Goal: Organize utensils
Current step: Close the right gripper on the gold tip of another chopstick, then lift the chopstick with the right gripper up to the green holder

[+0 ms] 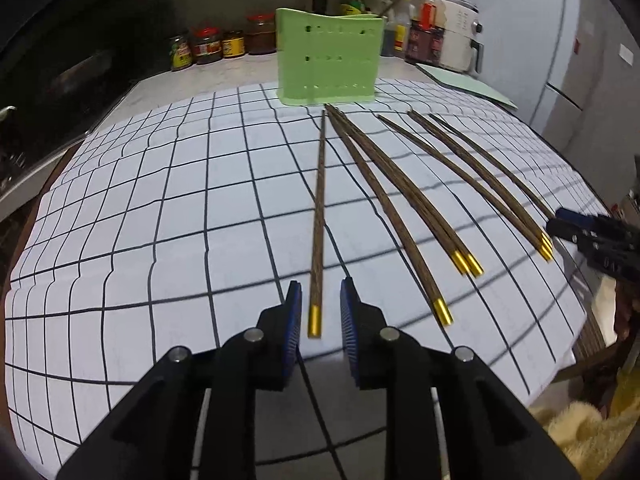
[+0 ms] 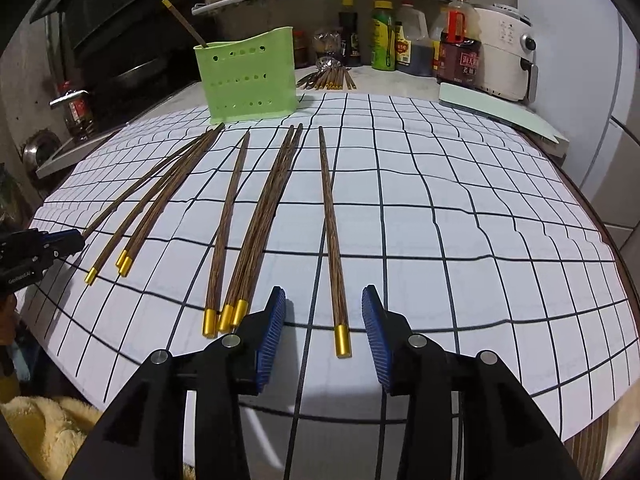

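While both claws hover over the grid mat [image 1: 160,208], chopsticks lie loose in front of the green holder [image 1: 328,60].
Jars, sauce bottles [image 2: 384,36], white appliance [image 2: 504,52] crowd behind; nothing blocks either claw. Left gripper [image 1: 320,292]: jaws slightly apart, single chopstick [image 1: 318,220] between pads, gold cap untouched. Right gripper [image 2: 324,300]: jaws wider apart, lone chopstick [image 2: 330,224] between them, not pinched. One chopstick already stands in holder.

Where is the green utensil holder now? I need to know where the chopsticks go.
The green utensil holder stands at the far edge of the grid mat, just beyond the chopsticks' tips, in front of the jars and bottles.
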Tool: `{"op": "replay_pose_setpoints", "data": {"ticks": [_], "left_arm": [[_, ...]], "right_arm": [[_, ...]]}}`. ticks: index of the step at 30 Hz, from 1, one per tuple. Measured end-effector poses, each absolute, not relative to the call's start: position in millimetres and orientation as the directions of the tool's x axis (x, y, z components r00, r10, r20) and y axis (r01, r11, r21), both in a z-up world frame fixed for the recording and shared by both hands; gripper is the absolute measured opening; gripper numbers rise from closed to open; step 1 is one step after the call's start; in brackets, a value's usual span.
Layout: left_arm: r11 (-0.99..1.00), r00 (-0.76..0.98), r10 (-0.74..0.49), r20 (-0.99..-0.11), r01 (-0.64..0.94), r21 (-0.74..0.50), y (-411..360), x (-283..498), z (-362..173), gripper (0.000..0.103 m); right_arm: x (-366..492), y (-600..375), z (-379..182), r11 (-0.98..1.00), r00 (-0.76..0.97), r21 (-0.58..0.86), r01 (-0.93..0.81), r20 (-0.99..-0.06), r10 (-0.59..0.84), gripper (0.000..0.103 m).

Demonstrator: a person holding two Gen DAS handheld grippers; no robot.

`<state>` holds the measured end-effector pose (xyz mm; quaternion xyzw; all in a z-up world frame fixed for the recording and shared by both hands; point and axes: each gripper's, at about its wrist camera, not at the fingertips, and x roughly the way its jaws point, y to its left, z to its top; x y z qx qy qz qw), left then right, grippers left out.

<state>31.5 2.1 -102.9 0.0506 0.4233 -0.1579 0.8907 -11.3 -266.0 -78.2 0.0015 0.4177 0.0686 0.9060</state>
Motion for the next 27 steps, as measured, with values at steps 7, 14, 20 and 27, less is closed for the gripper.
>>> {"op": "replay_pose_setpoints", "data": {"ticks": [7,14,20,27], "left_arm": [[0.942,0.616,-0.197,-0.763,0.333,0.026,-6.9,32.4,-104.5,0.020],[0.937,0.637,-0.163,-0.754,0.340,0.084,-7.8,27.8,-105.1,0.007],[0.948,0.639,-0.191,-0.745,0.318,0.030,5.2,22.5,-97.3,0.007],[0.957,0.740,-0.233,-0.631,0.291,-0.012,28.6,5.8,-50.1,0.007]], "right_arm": [[-14.9,-274.8,-78.8,0.992,0.652,0.061,-0.109,-0.749,0.117,0.027],[-22.4,-267.6,-78.7,0.989,0.657,0.013,-0.148,-0.746,0.108,0.007],[-23.1,-272.9,-71.3,0.992,0.664,0.047,-0.118,-0.739,0.114,0.007],[-29.8,-284.6,-28.1,0.984,0.715,0.147,-0.103,-0.677,0.176,0.007]]}}
